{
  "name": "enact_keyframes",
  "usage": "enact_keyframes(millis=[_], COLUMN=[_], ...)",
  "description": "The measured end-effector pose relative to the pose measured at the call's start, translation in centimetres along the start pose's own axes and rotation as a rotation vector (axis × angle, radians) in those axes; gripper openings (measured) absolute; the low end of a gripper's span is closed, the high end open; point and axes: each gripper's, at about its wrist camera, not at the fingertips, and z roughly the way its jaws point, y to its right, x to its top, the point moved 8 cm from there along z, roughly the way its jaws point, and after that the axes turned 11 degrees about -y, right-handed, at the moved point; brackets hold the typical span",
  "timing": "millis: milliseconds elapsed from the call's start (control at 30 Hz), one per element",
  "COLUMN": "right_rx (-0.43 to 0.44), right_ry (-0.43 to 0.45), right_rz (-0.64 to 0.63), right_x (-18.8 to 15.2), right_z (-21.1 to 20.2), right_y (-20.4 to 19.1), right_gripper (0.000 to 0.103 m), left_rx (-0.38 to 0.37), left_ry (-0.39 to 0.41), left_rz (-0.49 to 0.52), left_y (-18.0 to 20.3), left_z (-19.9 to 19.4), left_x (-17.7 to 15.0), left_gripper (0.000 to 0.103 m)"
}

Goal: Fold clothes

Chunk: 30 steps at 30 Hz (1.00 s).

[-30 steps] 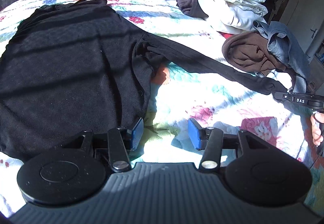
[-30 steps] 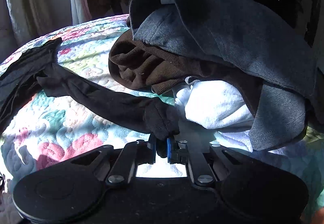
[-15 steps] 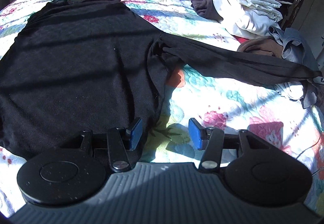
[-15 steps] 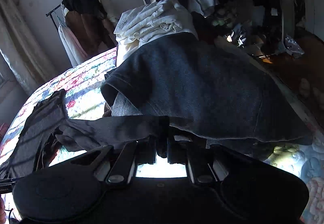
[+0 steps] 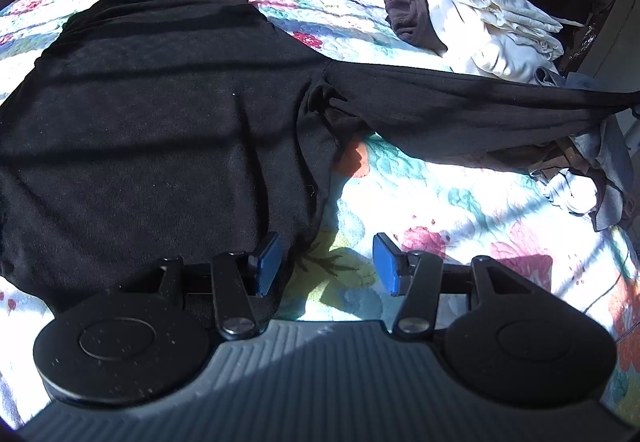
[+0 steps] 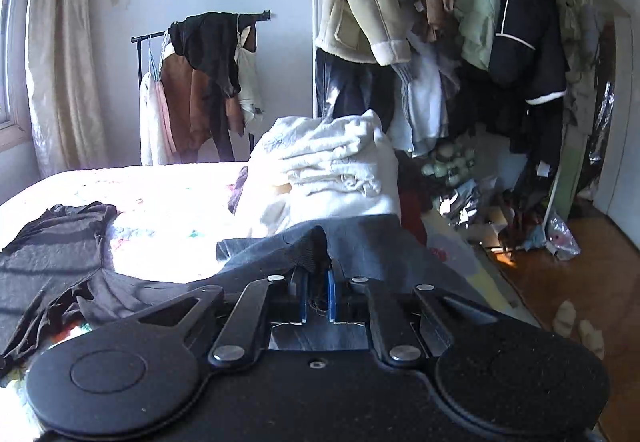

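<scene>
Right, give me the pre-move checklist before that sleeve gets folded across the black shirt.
1. Right gripper clamped on the sleeve cuff: ok.
2. Sleeve lifted off the quilt and stretched out: ok.
3. Black shirt body lying flat: ok, apart from bunching at the armpit.
4. Left gripper open and free, hovering at the shirt's side edge: ok.
5. Sleeve clear of the grey garment beneath it: cannot tell.
6. Far sleeve laid out: cannot tell.
</scene>
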Motion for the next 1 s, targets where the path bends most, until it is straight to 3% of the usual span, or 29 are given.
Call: enact_keyframes(millis=[100,200,233,300,367,433,500,667,800,900,1000], right_rx=[-0.097,-0.071,-0.052,-0.054,-0.082,-0.079,-0.058,0.105,0.272,0.428,0.512], right_ry=[-0.064,-0.198,-0.203,-0.18,-0.14,-0.104,-0.076,-0.113,-0.164,-0.226,-0.284], right_rz=[-0.006,0.1,0.133,0.167,0.183,0.196,0.208,0.2,0.187,0.134,0.069], right_x=[0.7,-0.3,-0.6,-0.8,-1.0,-1.3,-1.7,-3.4,-4.6,-5.4,-6.4], right_z=[3.0,6.8,7.0,6.4,5.0,2.9,0.4,-3.1,-3.9,-4.1,-4.6], right_y=[1.5,3.2,3.3,3.2,2.7,1.6,0.1,-7.1,-15.1,-22.0,-27.8], right_gripper=[0.013,0.016,0.017,0.03,0.065,0.066,0.066,0.084,0.084,0.084,0.084], left_rx=[-0.01,-0.008,-0.004,0.011,0.034,0.069,0.117,0.163,0.245,0.345,0.475], left_ry=[-0.015,-0.023,-0.019,-0.008,-0.007,-0.01,-0.013,0.036,0.076,0.079,0.046], left_rz=[-0.011,-0.016,-0.016,-0.02,-0.051,-0.086,-0.107,-0.096,-0.088,-0.087,-0.108], left_y=[0.1,0.2,0.1,-0.1,-0.7,-1.2,-1.8,-2.0,-2.9,-4.2,-5.7], left_z=[0.4,0.4,0.2,-0.5,-1.3,-2.2,-3.4,-7.6,-11.1,-13.7,-15.8], left_x=[-0.2,-0.2,-0.2,-0.1,-0.3,-0.8,-1.6,-3.7,-4.5,-5.0,-5.9], left_gripper=[0.052,0.052,0.052,0.054,0.061,0.073,0.076,0.082,0.09,0.102,0.103])
